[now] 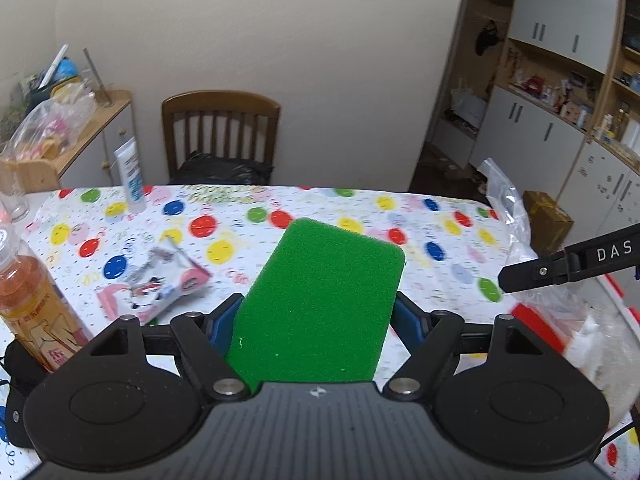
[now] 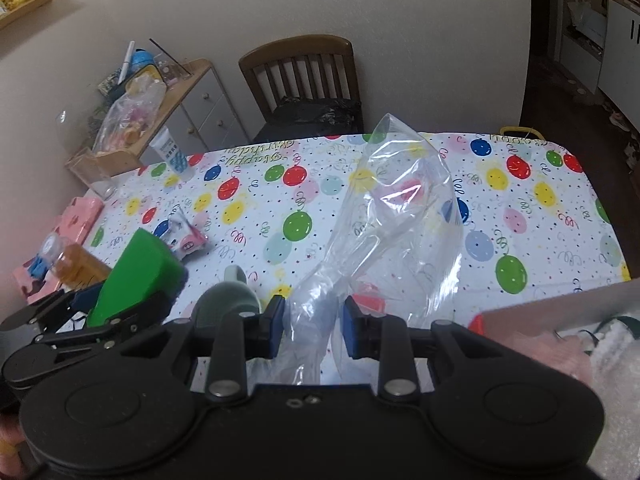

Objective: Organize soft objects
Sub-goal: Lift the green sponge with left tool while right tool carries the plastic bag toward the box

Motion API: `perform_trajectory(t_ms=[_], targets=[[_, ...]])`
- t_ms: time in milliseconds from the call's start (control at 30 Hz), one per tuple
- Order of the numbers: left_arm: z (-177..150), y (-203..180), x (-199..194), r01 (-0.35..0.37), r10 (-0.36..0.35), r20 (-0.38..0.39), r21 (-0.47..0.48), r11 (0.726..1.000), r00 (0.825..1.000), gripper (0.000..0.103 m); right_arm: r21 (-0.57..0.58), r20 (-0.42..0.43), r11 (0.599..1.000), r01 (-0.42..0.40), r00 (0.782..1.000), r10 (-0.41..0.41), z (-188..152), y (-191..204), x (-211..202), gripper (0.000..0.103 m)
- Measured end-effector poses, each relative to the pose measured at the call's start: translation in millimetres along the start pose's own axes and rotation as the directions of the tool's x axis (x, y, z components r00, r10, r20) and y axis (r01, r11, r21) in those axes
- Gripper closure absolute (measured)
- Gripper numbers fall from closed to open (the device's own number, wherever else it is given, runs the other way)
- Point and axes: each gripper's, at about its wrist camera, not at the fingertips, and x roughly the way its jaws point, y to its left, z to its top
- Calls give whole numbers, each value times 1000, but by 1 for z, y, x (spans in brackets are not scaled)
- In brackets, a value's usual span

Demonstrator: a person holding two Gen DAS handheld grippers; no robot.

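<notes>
Left gripper (image 1: pixel 314 320): jaws clenched on a green sponge (image 1: pixel 324 304), held clear above the balloon-print tablecloth (image 1: pixel 360 216), sponge projecting toward 12 o'clock. Right gripper (image 2: pixel 314 326): pads pinch the gathered neck of a clear plastic bag (image 2: pixel 400 224), which billows up toward 1 o'clock. In the right wrist view the sponge sits at 9 o'clock. Pink snack packet (image 1: pixel 160 284) lies on the cloth at 10 o'clock of the sponge; an orange drink bottle (image 1: pixel 28 292) stands at far left.
</notes>
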Motion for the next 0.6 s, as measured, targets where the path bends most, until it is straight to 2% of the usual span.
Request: perform_trajectory(t_ms=[333,600], targets=[[-11,-75,-19,68,-68,-12,36,997,998,25,-29,33,1000,-11,999,12,-29,-37,-59,74],[-18,-144,-22,140,-138,-24,108,984,990,25,15,71,999,34,997,-35,-53,-94,-102,74]])
